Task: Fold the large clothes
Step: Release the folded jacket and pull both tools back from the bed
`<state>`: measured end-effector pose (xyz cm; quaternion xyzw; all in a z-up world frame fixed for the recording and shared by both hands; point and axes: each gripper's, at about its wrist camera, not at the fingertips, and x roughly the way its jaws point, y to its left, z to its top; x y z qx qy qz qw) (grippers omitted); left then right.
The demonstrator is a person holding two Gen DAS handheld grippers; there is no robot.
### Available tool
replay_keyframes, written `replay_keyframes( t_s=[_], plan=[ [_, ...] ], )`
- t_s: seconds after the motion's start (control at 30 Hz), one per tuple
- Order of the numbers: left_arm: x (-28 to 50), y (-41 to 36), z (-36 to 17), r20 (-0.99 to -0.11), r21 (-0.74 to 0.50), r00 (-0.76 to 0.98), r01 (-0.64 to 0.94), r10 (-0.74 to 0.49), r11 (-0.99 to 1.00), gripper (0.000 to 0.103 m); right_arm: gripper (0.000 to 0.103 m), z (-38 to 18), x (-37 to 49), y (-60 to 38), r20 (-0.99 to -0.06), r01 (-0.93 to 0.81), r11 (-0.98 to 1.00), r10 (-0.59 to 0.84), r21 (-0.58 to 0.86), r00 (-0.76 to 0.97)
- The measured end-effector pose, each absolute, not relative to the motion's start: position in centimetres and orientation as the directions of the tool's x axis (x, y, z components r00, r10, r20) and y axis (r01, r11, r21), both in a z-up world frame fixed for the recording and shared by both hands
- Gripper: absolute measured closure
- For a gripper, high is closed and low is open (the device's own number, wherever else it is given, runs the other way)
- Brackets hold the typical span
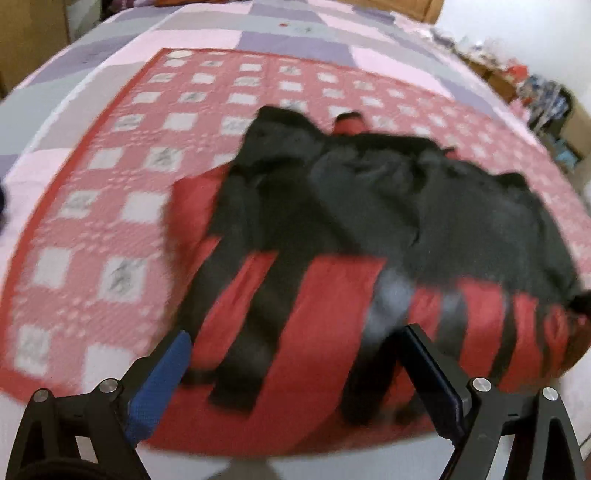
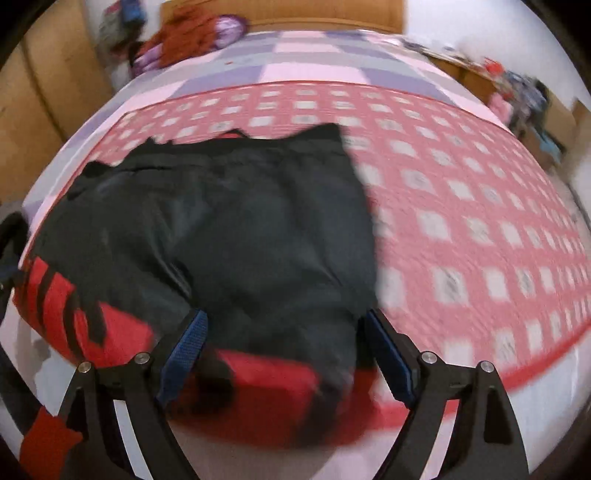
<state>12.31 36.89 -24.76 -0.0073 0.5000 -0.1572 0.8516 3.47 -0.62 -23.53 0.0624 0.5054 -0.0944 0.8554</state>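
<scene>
A large black garment with red striped panels [image 1: 369, 206] lies bunched on a red-and-white checked mat [image 1: 122, 177] on the bed. In the left wrist view my left gripper [image 1: 295, 350] hangs open above the garment's near red-striped edge, nothing between its blue pads. The right wrist view shows the same garment [image 2: 240, 229], black part up and red trim at the near edge. My right gripper [image 2: 284, 332] stands open over that near hem, its fingers wide on either side of the cloth and not pressing it. Both views are motion-blurred.
The mat [image 2: 461, 206] lies on a bed with a pink, grey and purple checked sheet [image 1: 258, 33]. Wooden furniture [image 2: 44, 110] stands at the left. Clutter and boxes [image 2: 528, 99] sit at the far right. A heap of red and purple cloth [image 2: 192, 37] lies by the headboard.
</scene>
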Motion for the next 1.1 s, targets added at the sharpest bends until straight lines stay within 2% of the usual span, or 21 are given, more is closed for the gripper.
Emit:
replay_keyframes(
  t_s=[0.13, 0.23, 0.5, 0.6, 0.7, 0.77, 0.87, 1.0, 1.1],
  plan=[
    [9.7, 38.4, -24.8, -0.908, -0.128, 0.372, 0.194, -0.194, 0.973, 0.009, 0.015, -21.1, -2.2, -1.3, -0.885, 0.273, 0.962, -0.148, -0.025, 0.441],
    [6.5, 38.5, -22.1, -0.911, -0.12, 0.37, 0.178, -0.179, 0.977, 0.01, 0.015, -17.8, -6.5, 0.4, -0.861, 0.229, 0.972, -0.151, -0.041, 0.486],
    [-3.1, 33.8, -9.4, -0.882, -0.06, 0.438, 0.262, -0.174, 0.963, 0.009, 0.014, -6.4, -13.4, 6.1, -0.811, 0.231, 0.97, -0.198, -0.08, 0.551],
    [-6.6, 32.0, -4.7, -0.855, -0.018, 0.494, 0.273, -0.156, 0.962, 0.009, 0.014, -3.8, -14.8, 7.2, -0.829, 0.216, 0.976, -0.134, -0.016, 0.542],
    [-9.3, 30.9, -1.1, -0.845, -0.049, 0.501, 0.272, -0.185, 0.961, 0.008, 0.014, -1.5, -16.9, 8.7, -0.839, 0.199, 0.979, -0.075, 0.041, 0.539],
    [-10.5, 30.6, 0.7, -0.85, -0.075, 0.489, 0.257, -0.197, 0.963, 0.004, 0.014, -0.1, -18.0, 9.8, -0.852, 0.202, 0.979, -0.081, 0.03, 0.517],
    [-11.9, 29.7, 2.6, -0.85, -0.093, 0.481, 0.262, -0.214, 0.96, 0.004, 0.014, 1.4, -19.0, 10.8, -0.87, 0.196, 0.979, -0.043, 0.062, 0.491],
    [-12.4, 29.0, 3.6, -0.88, -0.037, 0.455, 0.225, -0.138, 0.974, 0.004, 0.014, 3.0, -19.6, 12.1, -0.888, 0.195, 0.979, -0.031, 0.066, 0.459],
    [-12.2, 29.3, 4.0, -0.891, -0.038, 0.435, 0.206, -0.126, 0.978, 0.004, 0.014, 4.0, -19.9, 12.7, -0.89, 0.196, 0.978, -0.029, 0.068, 0.454]
  ],
)
